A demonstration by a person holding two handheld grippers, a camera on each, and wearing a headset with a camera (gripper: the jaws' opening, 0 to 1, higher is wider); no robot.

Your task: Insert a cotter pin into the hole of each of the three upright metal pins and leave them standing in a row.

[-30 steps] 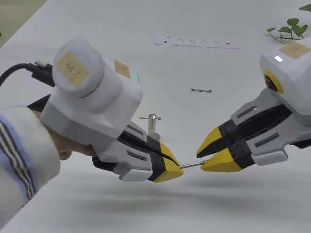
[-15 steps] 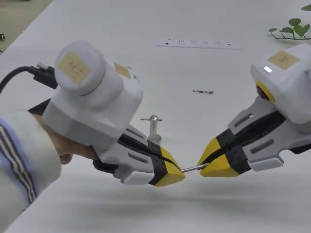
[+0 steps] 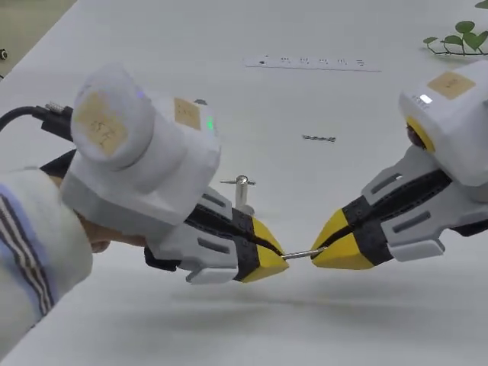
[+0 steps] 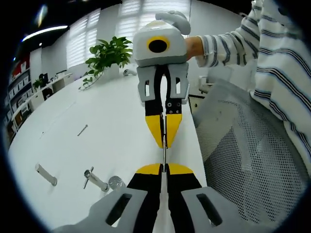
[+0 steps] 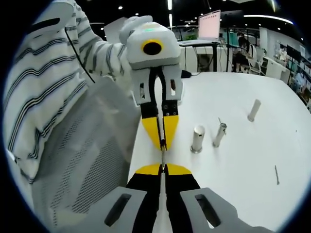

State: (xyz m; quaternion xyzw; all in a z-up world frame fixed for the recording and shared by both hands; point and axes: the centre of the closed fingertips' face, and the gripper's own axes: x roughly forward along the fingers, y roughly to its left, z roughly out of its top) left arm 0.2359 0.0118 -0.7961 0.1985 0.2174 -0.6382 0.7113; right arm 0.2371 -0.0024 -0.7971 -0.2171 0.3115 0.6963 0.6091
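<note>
A thin cotter pin spans the gap between my two grippers, low over the white table. My left gripper is shut on one end and my right gripper is shut on the other end. Just behind the left jaws stands an upright metal pin with a cotter pin through its top. In the right gripper view, a bare upright pin, the pinned one and a third pin stand beside the left gripper. The left gripper view has the held cotter pin running to the right gripper.
A loose cotter pin lies further back on the table. A white power strip lies at the far side, with a green plant at the far right corner. A mesh chair back stands off the table's near edge.
My right gripper's jaws were open around the cotter pin's free end; they have since closed on it. The left gripper keeps its hold and has barely moved.
</note>
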